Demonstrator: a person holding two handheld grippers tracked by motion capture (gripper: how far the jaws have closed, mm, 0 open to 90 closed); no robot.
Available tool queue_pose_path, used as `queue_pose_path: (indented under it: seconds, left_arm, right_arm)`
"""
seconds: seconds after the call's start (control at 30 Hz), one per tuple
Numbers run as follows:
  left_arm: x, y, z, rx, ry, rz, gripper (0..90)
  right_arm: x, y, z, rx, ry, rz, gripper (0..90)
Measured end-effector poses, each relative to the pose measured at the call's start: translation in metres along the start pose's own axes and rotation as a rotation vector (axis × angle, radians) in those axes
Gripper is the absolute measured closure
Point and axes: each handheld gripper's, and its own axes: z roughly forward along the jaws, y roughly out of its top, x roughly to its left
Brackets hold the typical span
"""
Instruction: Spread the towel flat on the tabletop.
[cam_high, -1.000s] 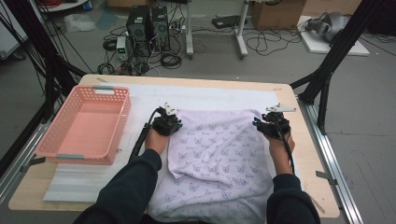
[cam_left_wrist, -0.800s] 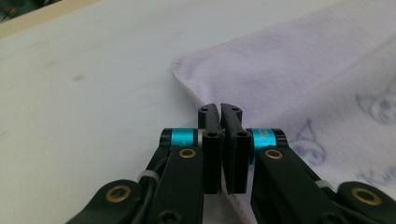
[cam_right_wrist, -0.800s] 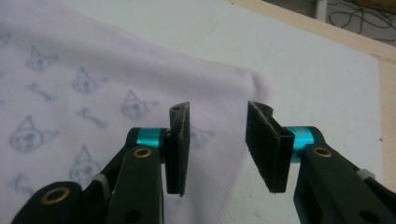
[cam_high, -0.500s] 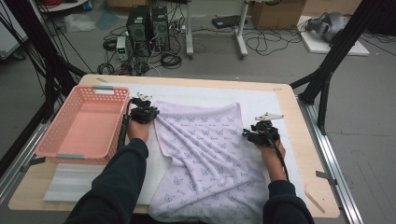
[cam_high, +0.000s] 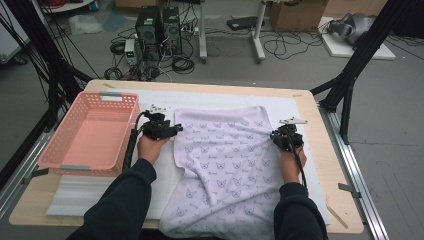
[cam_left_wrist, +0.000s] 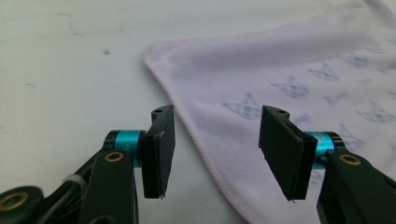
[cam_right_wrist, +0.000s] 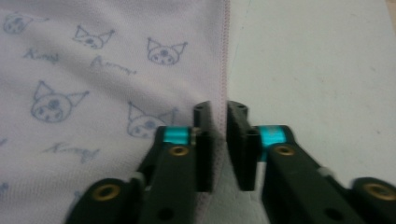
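A lavender cloth (cam_high: 225, 160) printed with cat faces lies spread on the white mat (cam_high: 225, 97), its near end hanging over the table's front edge. My left gripper (cam_high: 176, 129) sits at the cloth's left edge. In the left gripper view its jaws (cam_left_wrist: 215, 112) have just been opening and stand wide, the cloth (cam_left_wrist: 280, 60) hem lying loose between them. My right gripper (cam_high: 280, 134) is at the cloth's right edge. Its jaws (cam_right_wrist: 219, 109) have just been closing to a narrow gap, with the cloth (cam_right_wrist: 93, 70) hem running into that gap.
A pink plastic basket (cam_high: 107, 96) stands on the left of the table, close to my left hand. Bare mat (cam_right_wrist: 317, 60) runs to the right of the cloth, then the wooden table edge (cam_high: 310, 115). Cables and computer boxes lie on the floor beyond.
The cloth, bunched with a fold a second ago, now lies flatter and wider. The left gripper swung out toward the basket, then edged back. The right gripper drew nearer the person.
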Motion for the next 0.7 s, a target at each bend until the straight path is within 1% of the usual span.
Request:
queue_pose_path:
  seconds: [0.03,0.07,0.1,0.17,0.23,0.27,0.3,0.33,0.37,0.4,0.43,0.47,0.5,0.53,0.57,0.6,0.63,0.67,0.7]
  left_arm:
    - [-0.005,-0.003,0.000,0.012,-0.018,0.013,46.0]
    - [-0.008,-0.006,-0.001,0.023,-0.035,0.031,45.9]
    - [-0.012,-0.009,-0.001,0.027,-0.045,0.038,45.8]
    - [-0.018,-0.015,-0.002,0.036,-0.060,0.034,44.7]
    - [-0.022,-0.018,-0.001,0.091,-0.071,0.053,41.5]
    - [-0.025,-0.019,0.000,0.102,-0.080,0.052,39.8]
    - [-0.027,-0.021,-0.001,0.099,-0.084,0.053,39.7]
    - [-0.030,-0.023,-0.001,0.087,-0.080,0.060,39.9]
    - [-0.033,-0.025,-0.001,0.094,-0.074,0.077,41.3]
    - [-0.035,-0.027,0.000,0.116,-0.060,0.106,43.4]
    - [-0.038,-0.030,0.000,0.104,-0.031,0.142,46.7]
    - [-0.041,-0.032,-0.001,0.089,0.001,0.182,55.9]
    - [-0.040,-0.032,-0.002,0.085,0.008,0.185,71.0]
    - [-0.038,-0.031,-0.002,0.085,0.004,0.165,81.0]
    - [-0.036,-0.030,-0.001,0.074,0.016,0.157,83.9]
    - [-0.033,-0.028,-0.001,0.051,0.048,0.149,84.7]
    - [-0.028,-0.026,-0.001,0.042,0.080,0.126,85.1]
    - [-0.021,-0.024,0.001,0.039,0.098,0.097,85.2]
    - [-0.013,-0.022,0.002,0.033,0.106,0.063,85.2]
  right_arm:
    - [0.001,-0.001,-0.003,-0.009,0.003,-0.009,69.5]
    - [0.001,-0.001,-0.005,-0.015,0.016,-0.008,67.0]
    - [0.001,-0.002,-0.009,-0.023,0.022,-0.015,66.4]
    - [0.001,-0.002,-0.016,-0.042,0.039,-0.024,63.0]
    - [0.002,-0.004,-0.024,-0.054,0.057,-0.029,61.4]
    - [0.002,-0.005,-0.028,-0.057,0.069,-0.027,60.5]
    - [0.002,-0.006,-0.032,-0.062,0.093,-0.024,59.2]
    - [0.002,-0.007,-0.035,-0.058,0.122,-0.014,57.6]
    - [0.003,-0.008,-0.039,-0.065,0.134,-0.012,57.4]
    - [0.004,-0.009,-0.043,-0.076,0.145,-0.017,57.4]
    - [0.006,-0.011,-0.046,-0.081,0.156,-0.020,57.4]
    - [0.007,-0.012,-0.049,-0.080,0.169,-0.025,57.4]
    - [0.008,-0.014,-0.052,-0.086,0.176,-0.031,57.4]
    - [0.010,-0.017,-0.054,-0.088,0.186,-0.032,57.4]
    - [0.011,-0.019,-0.056,-0.092,0.198,-0.032,57.5]
    - [0.011,-0.022,-0.057,-0.095,0.203,-0.032,57.8]
    - [0.012,-0.025,-0.058,-0.095,0.210,-0.027,58.1]
    - [0.013,-0.029,-0.058,-0.092,0.216,-0.027,58.3]
    - [0.014,-0.032,-0.058,-0.082,0.222,-0.020,58.3]
